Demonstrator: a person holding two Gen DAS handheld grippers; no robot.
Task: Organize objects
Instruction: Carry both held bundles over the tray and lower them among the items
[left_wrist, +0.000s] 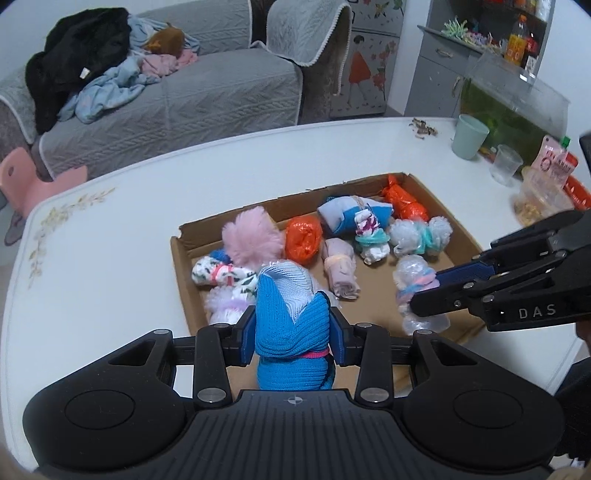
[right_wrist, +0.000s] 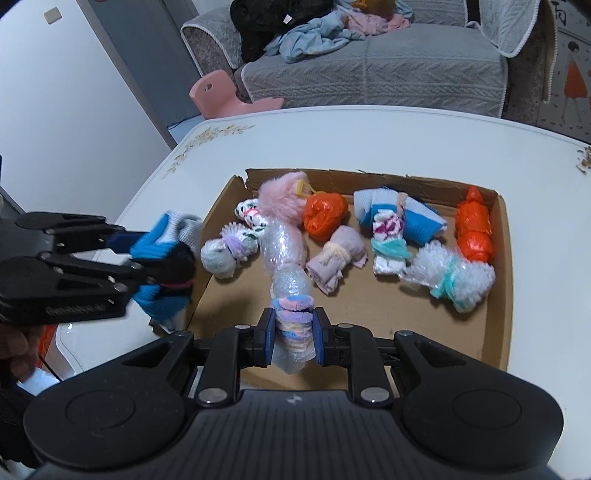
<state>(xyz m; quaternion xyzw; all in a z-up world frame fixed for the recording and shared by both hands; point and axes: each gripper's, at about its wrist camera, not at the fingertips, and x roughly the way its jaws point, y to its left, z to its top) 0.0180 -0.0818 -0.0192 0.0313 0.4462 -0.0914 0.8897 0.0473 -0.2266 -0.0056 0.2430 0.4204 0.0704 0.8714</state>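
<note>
Both grippers pinching bundles over the cardboard tray (right_wrist: 502, 295)

Our left gripper (left_wrist: 291, 332) clamps a blue knit roll (left_wrist: 284, 321); our right gripper (right_wrist: 294, 336) squeezes a bubble-wrap bundle (right_wrist: 288, 266); white counter (right_wrist: 369, 136), grey sofa (right_wrist: 369, 74) at 12 o'clock.

Matt brown cardboard tray (right_wrist: 498, 295); glossy white table (left_wrist: 110, 236). Ribbed blue knit cloth bundle (left_wrist: 288, 332), crinkly clear bubble-wrap roll (right_wrist: 284, 251), shiny orange plastic bundle (right_wrist: 325, 212) at its 1 o'clock, fluffy pink pompom (left_wrist: 251, 236).
</note>
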